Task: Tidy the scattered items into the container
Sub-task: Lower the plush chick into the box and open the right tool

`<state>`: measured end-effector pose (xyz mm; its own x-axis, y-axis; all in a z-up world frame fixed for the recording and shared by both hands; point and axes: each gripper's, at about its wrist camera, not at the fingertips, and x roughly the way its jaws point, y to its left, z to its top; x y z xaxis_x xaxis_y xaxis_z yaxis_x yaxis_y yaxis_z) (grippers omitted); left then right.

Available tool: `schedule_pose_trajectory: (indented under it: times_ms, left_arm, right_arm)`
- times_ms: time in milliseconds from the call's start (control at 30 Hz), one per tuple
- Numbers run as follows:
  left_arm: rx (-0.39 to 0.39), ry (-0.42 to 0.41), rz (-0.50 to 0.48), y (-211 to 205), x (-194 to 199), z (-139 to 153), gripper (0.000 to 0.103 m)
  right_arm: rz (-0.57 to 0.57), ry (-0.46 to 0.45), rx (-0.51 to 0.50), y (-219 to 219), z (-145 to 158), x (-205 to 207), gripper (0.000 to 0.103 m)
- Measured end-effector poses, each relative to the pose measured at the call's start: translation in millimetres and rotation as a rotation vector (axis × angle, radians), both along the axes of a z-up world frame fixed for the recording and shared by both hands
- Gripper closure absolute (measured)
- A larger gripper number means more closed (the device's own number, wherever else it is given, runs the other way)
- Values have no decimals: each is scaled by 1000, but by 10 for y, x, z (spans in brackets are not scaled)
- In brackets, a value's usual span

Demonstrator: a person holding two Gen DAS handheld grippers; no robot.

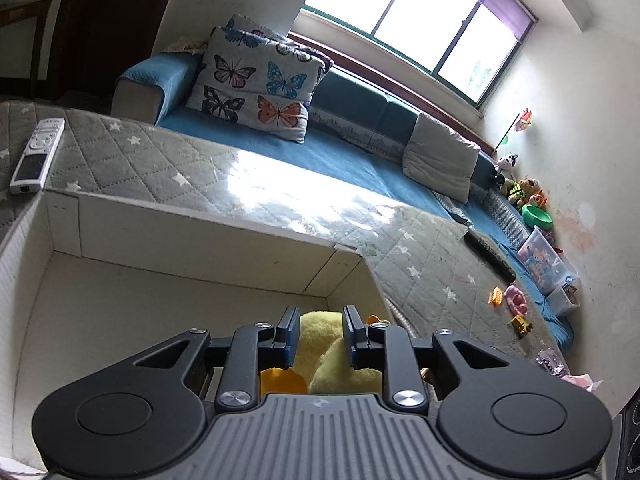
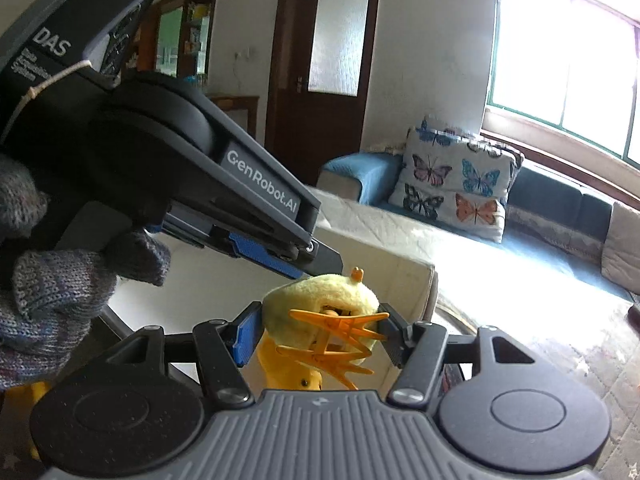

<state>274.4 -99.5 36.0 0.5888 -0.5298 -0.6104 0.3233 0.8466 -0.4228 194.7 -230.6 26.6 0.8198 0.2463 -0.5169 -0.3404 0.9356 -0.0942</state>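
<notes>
Two grippers on one plush duck [image 2: 320, 312]: right gripper [image 2: 320, 332] clamped on its head, pads at 9 and 3 o'clock. Left gripper [image 1: 320, 338] has fingers apart, straddling the yellow body, not pinching. Duck hangs over the white box [image 1: 208, 240], near its 3 o'clock wall. Left tool enters from 10 o'clock in the right view, angled down; right is level. Drop looks next, w/ right nearer.
</notes>
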Motion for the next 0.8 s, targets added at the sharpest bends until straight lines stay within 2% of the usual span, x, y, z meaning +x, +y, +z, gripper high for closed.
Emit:
schedule_pose_trajectory:
  times_ms: [333,800]
  left_arm:
    - [14,29,-3,-5,-8,-121,78]
    - [10,12,-3,51,-393,1,78]
  right_arm:
    - [-9,44,-6,-13,-124,12,40]
    - [-26,14,17,-108,28,-288,38]
